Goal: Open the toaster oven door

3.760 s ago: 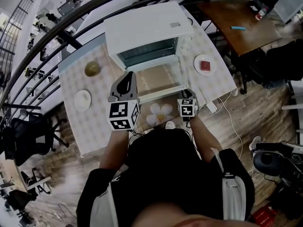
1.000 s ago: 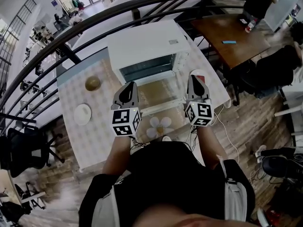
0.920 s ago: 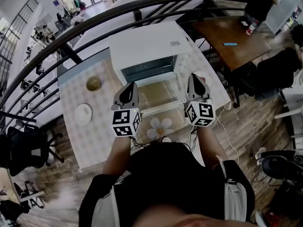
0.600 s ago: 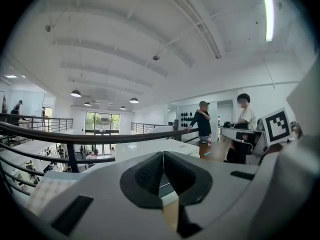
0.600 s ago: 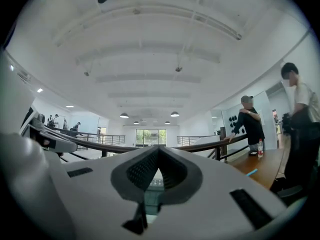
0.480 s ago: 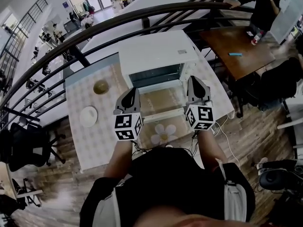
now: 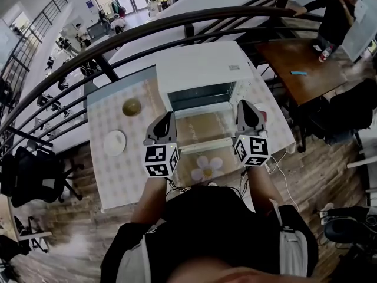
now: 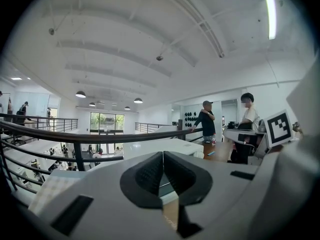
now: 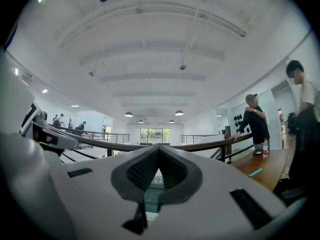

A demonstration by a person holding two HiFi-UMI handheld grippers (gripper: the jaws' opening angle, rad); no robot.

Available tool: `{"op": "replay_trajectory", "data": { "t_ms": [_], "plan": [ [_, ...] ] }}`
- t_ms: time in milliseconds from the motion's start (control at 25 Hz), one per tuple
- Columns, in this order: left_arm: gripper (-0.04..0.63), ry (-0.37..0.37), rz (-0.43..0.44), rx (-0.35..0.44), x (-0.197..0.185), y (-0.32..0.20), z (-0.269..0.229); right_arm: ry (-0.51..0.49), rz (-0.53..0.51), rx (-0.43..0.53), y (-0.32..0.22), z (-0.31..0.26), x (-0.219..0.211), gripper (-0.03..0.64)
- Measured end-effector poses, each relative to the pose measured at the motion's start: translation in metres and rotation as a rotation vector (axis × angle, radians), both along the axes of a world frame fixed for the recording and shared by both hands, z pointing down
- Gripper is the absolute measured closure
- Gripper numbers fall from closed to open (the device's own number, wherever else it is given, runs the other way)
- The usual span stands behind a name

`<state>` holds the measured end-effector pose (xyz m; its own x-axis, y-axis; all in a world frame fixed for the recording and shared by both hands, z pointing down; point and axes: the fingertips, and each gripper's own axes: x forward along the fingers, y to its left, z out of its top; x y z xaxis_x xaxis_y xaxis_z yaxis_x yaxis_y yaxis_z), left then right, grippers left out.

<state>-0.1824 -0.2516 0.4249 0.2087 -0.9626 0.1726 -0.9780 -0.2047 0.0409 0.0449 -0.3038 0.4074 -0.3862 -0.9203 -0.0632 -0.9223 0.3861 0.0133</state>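
- The left tongs [image 7: 169, 117] are staying pressed together with nothing between them, the two dark pads meeting along one line in the left gripper view [image 8: 162, 171].
- The right tongs [image 7: 242, 104] are likewise sitting closed and empty, pad against pad in the right gripper view [image 9: 157, 166].
- A person is holding both pairs out over the worktop [image 7: 118, 178], one on each side, each tilting up toward the ceiling and a dark railing [image 7: 177, 29].
- The toaster oven [image 7: 203, 69], a white box, is standing at the far middle of the worktop, straight ahead of both tongs.
- Its door [image 7: 203, 128] is lying folded down flat toward the person, leaving the dark mouth of the oven showing.
- The left tongs are hanging by the door's left edge and the right tongs by its right edge; whether either is touching it cannot be told.
- A white flower-shaped item [image 7: 207, 167] is lying just in front of the open door, between the two tongs.
- A brownish bowl [image 7: 131, 107] and a white plate [image 7: 115, 141] are sitting to the oven's left, well apart from the tongs.
- Beyond the worktop to the right, another person [image 7: 337, 10] is leaning by a wooden table [image 7: 288, 61].
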Motion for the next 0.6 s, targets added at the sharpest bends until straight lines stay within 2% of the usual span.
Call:
{"op": "replay_trajectory", "data": {
  "t_ms": [600],
  "plan": [
    [0.580,0.012,-0.021,0.018,-0.0019,0.0022,-0.0069,0.012,-0.016,-0.002,-0.0005,0.0029,0.0015,0.614]
  ]
}}
